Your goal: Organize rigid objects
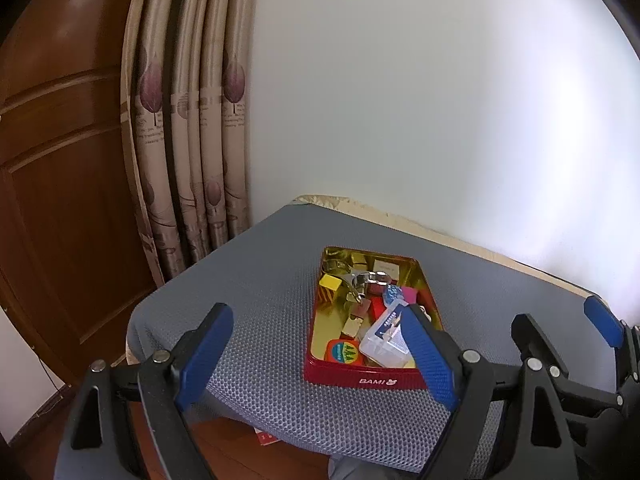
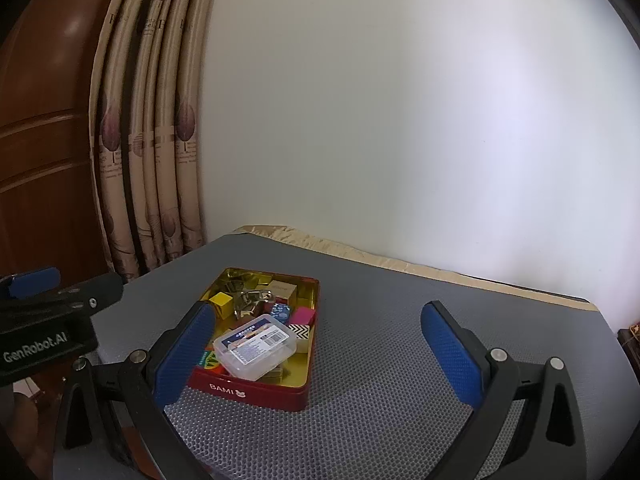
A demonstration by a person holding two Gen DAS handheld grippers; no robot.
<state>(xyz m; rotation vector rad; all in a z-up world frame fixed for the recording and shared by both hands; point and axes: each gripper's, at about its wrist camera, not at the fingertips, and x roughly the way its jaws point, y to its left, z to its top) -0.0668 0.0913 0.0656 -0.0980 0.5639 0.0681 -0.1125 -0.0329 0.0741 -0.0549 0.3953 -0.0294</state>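
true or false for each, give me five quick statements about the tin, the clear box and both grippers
1. The red tin sits on the grey mat. True.
2. The clear plastic box lies outside the tin. False: it rests inside, on top of other items.
3. The left gripper holds a yellow block. False: its jaws stand open and empty; the yellow block lies in the tin.
4. The right gripper is open. True.
5. The tin has a lid on. False: it is open on top, contents showing.

Grey mesh-covered table (image 2: 400, 320) with red tin (image 2: 256, 390) directly on it
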